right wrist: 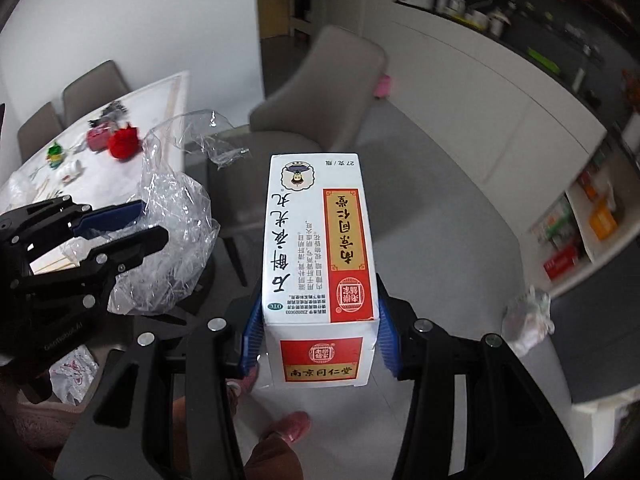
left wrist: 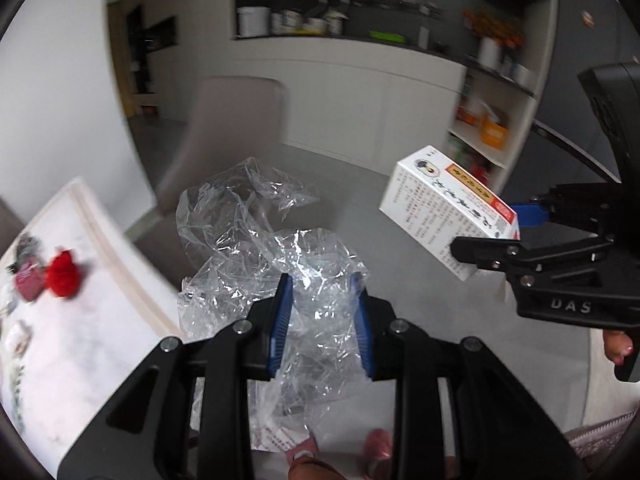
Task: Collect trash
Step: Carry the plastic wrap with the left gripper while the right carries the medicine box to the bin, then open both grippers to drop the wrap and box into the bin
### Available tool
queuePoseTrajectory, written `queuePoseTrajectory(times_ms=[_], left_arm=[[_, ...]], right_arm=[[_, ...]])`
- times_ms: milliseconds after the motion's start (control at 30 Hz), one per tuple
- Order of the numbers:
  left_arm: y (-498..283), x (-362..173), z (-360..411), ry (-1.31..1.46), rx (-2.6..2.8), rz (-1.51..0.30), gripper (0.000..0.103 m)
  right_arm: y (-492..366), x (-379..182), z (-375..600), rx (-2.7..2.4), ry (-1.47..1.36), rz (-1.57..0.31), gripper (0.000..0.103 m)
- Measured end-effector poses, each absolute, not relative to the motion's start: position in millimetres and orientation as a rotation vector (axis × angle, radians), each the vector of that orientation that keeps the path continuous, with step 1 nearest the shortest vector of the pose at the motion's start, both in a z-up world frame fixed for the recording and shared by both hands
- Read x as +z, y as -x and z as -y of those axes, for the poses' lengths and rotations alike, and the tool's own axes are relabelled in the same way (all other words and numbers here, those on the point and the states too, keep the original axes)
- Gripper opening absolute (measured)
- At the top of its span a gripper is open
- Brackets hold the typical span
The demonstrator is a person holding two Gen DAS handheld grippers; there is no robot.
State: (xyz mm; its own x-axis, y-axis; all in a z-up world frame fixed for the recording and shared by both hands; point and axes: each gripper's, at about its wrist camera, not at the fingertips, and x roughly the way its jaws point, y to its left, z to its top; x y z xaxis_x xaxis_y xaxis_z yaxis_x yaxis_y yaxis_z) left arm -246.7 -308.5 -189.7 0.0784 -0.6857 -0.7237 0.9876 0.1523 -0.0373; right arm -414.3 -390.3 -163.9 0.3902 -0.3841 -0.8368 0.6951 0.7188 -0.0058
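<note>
My left gripper (left wrist: 322, 286) is shut on a crumpled sheet of clear plastic wrap (left wrist: 256, 236), which bulges out ahead of the blue pads and hangs in the air over the floor. To its right, my right gripper (left wrist: 492, 232) holds a white medicine box (left wrist: 448, 208) with a red and orange label. The right wrist view shows the box (right wrist: 316, 248) lengthwise, with the right gripper (right wrist: 318, 300) shut on its sides near the back end. The left gripper (right wrist: 148, 222) and its plastic wrap (right wrist: 176, 216) sit at the left of that view.
A white table (right wrist: 168, 96) with a red pompom (right wrist: 122, 142) and small clutter stands at the left, grey chairs (right wrist: 320, 92) around it. A white counter (right wrist: 480, 92) and stocked shelves (left wrist: 480, 128) lie behind. Feet in pink slippers (right wrist: 292, 426) stand on the grey floor below.
</note>
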Motion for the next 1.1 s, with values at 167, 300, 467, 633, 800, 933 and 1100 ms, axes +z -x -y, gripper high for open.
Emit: queuePoseTrajectory(times_ms=[167,300,467,633,800,933,1100], left_arm=[[284.2,-232.3,346.4,-0.618,-1.437,-0.765,0.030],[294.7,-293.3,378.8,-0.662,-1.470,-0.829,0.030],[290.4,-391.8,408.0,-0.721,-1.505,-0.877,0.030],[289.4,-478.0,437.6,-0.756,-1.536,-0.853,0.030],[286.3,-538.1,453.9,-0.752,-1.563,-0.854,0.047],[283.1,-564.5,458.4,-0.775,-1.561,-0.860,0.056],[269.0,-570.9,451.4,-0.783,-1.522,-0.886,0.062]], right_arm=[[434.6,-206.0,404.6,-0.780,-0.461,-0.973,0.046],[447.2,-267.3,421.6,-0.802,-0.543,-1.000,0.046],[446.8,-359.2,445.2,-0.814,-0.616,-1.026,0.046],[450.3,-453.2,460.0,-0.840,-0.672,-1.057,0.046],[448.9,-524.7,466.5,-0.856,-0.712,-1.082,0.046],[448.0,-552.2,473.7,-0.853,-0.728,-1.090,0.046],[435.7,-556.5,479.6,-0.830,-0.731,-1.090,0.046]])
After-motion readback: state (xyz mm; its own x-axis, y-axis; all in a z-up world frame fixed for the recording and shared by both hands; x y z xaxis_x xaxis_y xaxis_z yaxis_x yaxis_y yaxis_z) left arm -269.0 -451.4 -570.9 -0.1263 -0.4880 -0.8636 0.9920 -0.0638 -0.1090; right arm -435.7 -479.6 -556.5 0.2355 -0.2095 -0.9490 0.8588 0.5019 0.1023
